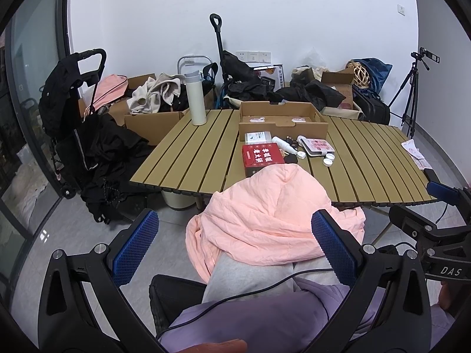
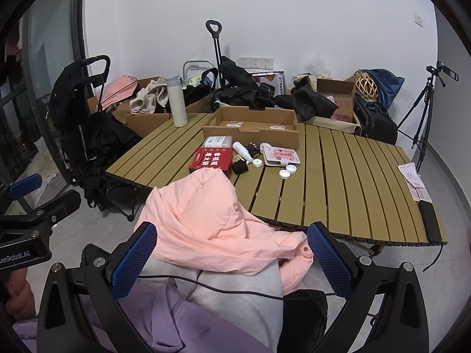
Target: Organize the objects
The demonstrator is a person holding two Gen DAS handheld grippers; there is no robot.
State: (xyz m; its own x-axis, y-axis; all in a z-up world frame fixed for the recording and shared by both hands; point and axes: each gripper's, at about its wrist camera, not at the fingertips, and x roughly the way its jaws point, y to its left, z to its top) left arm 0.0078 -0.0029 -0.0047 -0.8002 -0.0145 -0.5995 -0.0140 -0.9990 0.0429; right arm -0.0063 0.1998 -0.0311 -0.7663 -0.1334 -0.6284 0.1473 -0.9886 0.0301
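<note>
A slatted olive table (image 1: 191,153) (image 2: 338,176) holds a shallow cardboard box (image 1: 282,117) (image 2: 253,125), a red box (image 1: 263,158) (image 2: 210,158), a white bottle (image 1: 283,144) (image 2: 243,150), a pink-printed pouch (image 1: 318,147) (image 2: 279,156), small white lids (image 1: 327,160) (image 2: 287,172) and a tall white flask (image 1: 195,98) (image 2: 177,101). A pink jacket (image 1: 265,217) (image 2: 206,229) lies over a person's lap, in front of the table. My left gripper (image 1: 235,247) hangs open above the lap. My right gripper (image 2: 232,261) is open too, also well short of the table.
Behind the table stand cardboard boxes with clothes (image 1: 153,94), a folded black cart (image 1: 70,111), black bags (image 2: 374,120) and a tripod (image 2: 424,108). Printed paper sheets (image 2: 415,182) and a black phone (image 2: 429,220) lie at the table's right edge. A cable (image 2: 235,289) crosses the lap.
</note>
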